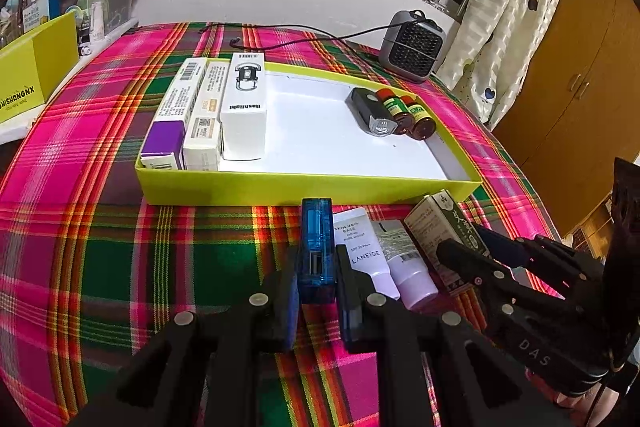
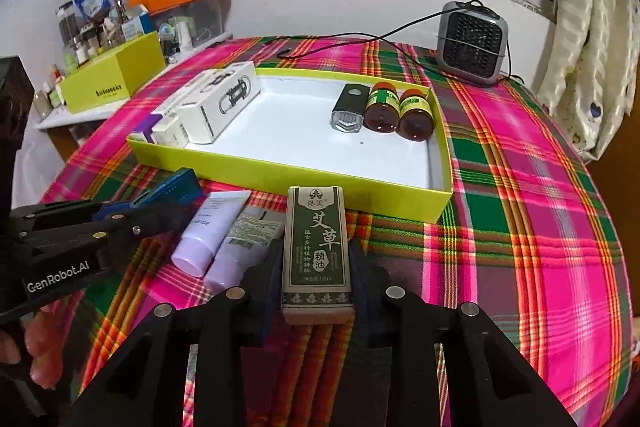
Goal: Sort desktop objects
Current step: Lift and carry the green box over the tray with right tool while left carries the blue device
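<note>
At lower center of the left wrist view, the left gripper (image 1: 317, 283) clamps a blue translucent device (image 1: 317, 251) just in front of the lime-green tray (image 1: 304, 187). At lower center of the right wrist view, the right gripper (image 2: 316, 267) flanks a green box (image 2: 317, 255), its grip unclear. Two white tubes (image 2: 224, 235) lie between on the plaid tablecloth (image 2: 520, 227).

Blue translucent device (image 1: 317, 251) and green box (image 2: 318, 251) lie before the yellow-green tray (image 1: 308, 187).

Both wrist views share tray (image 1: 304, 187)
</note>
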{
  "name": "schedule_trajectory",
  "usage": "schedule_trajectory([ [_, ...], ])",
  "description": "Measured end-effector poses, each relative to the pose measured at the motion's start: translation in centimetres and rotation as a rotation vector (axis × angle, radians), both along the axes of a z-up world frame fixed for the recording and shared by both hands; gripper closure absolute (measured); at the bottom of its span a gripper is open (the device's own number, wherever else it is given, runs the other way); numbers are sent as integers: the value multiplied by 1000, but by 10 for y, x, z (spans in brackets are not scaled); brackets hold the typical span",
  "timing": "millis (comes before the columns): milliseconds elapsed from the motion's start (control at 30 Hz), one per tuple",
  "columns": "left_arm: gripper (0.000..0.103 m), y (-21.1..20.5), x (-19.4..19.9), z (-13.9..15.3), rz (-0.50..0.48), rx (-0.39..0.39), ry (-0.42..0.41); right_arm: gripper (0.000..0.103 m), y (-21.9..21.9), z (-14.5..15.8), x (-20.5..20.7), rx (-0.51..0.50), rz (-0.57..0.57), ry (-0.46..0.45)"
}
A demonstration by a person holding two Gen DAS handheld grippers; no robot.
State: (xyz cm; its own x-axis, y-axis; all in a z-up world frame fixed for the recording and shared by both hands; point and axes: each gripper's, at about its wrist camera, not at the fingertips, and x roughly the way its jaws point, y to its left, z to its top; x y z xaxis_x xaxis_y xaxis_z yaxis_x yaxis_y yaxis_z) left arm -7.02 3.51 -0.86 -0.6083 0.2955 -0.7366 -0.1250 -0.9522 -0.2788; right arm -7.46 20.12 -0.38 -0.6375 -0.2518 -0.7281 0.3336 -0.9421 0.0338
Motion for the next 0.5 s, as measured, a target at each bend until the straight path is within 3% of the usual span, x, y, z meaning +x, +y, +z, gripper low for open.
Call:
schedule_trajectory([
  [500,87,-6,6,21,7,35,80,71,7,25,7,-138,-8,55],
])
